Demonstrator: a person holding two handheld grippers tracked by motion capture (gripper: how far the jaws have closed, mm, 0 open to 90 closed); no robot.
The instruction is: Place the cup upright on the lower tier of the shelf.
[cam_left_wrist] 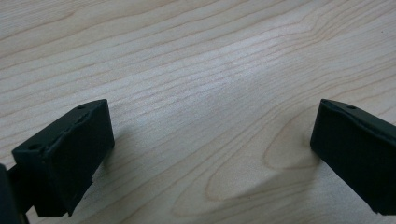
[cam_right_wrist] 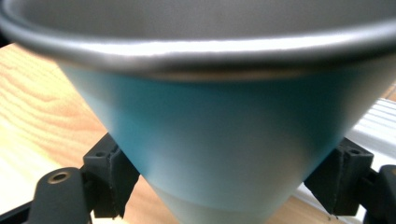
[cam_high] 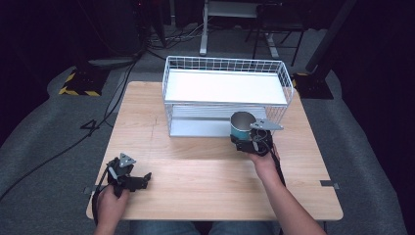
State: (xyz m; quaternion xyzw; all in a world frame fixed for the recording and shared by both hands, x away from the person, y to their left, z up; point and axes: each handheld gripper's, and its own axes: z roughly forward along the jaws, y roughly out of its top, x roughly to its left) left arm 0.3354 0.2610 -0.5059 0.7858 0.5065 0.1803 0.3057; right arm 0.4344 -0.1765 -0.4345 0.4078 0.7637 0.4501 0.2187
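Since I hold it now: my right tongs [cam_high: 250, 139] squeeze the blue cup [cam_high: 242, 126] low on both sides.
Where: cup stands up, just before the wire rack [cam_high: 225, 93], above the bench [cam_high: 195, 166].
Feel: I think it is light, hard metal, a bit slippery.
Best hold: low on the sides, under the rim.
Left tongs [cam_high: 139, 181]: wide, holding nothing, low over the bench.
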